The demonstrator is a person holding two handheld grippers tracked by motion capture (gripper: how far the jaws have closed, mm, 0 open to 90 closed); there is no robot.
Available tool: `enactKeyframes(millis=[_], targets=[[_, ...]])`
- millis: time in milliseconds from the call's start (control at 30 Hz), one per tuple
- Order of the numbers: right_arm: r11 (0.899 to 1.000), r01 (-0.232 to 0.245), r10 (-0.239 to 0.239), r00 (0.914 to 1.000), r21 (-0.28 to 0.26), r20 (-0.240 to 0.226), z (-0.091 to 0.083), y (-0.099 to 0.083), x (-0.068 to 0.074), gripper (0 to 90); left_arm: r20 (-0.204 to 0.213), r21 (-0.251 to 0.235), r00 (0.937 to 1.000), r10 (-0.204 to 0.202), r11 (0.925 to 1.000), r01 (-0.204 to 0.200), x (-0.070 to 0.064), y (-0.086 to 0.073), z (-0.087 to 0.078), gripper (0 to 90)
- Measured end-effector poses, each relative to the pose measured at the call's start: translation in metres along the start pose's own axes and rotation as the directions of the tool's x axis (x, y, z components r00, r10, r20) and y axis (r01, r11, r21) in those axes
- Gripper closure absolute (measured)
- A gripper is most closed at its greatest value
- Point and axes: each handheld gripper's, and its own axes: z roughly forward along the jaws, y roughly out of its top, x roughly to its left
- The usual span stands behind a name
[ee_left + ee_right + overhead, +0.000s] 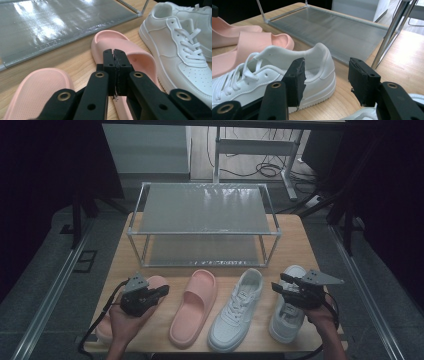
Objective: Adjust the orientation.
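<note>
— From above, how far along? 
— Nothing shelved: both slippers (192,307) and sneakers (236,310) lie near me, rack (204,234) empty beyond.
— Left gripper view? 
— My left gripper (115,56) is closed, empty, over a slipper.
— Right gripper view? 
— My right gripper (326,77) gapes empty beside a sneaker heel (318,58).

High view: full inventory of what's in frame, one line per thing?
Slides: 2, pink, table front left; the left one lies partly under the left gripper.
Sneakers: 2, white, table front right; the right one lies under the right gripper.
Shoe rack: 1, metal frame with two grey shelves, back of table, both shelves bare.
Table: 1, light wood.
Desk frame: 1, white, on the floor behind, with cables.
Left gripper: 1, black, shut, above the left slide.
Right gripper: 1, black, open, above the right sneaker.
Hands: 2, at the bottom edge.
</note>
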Motion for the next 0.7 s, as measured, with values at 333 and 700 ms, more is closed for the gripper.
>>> enactKeyframes(millis=[333, 700], targets=[[0.998, -0.067, 0.067, 0.9974, 0.006, 0.028, -0.003, -0.006, -0.006, 46.3, -0.078, 0.023, 0.9968, -0.019, 0.9995, 0.021, 0.008, -0.009, -0.025, 90.0], [0.996, -0.085, 0.084, 0.9954, 0.01, 0.046, -0.007, -0.008, -0.006, 45.7, -0.094, 0.062, 0.9914, -0.091, 0.9933, 0.097, 0.015, -0.056, -0.047, 90.0]])
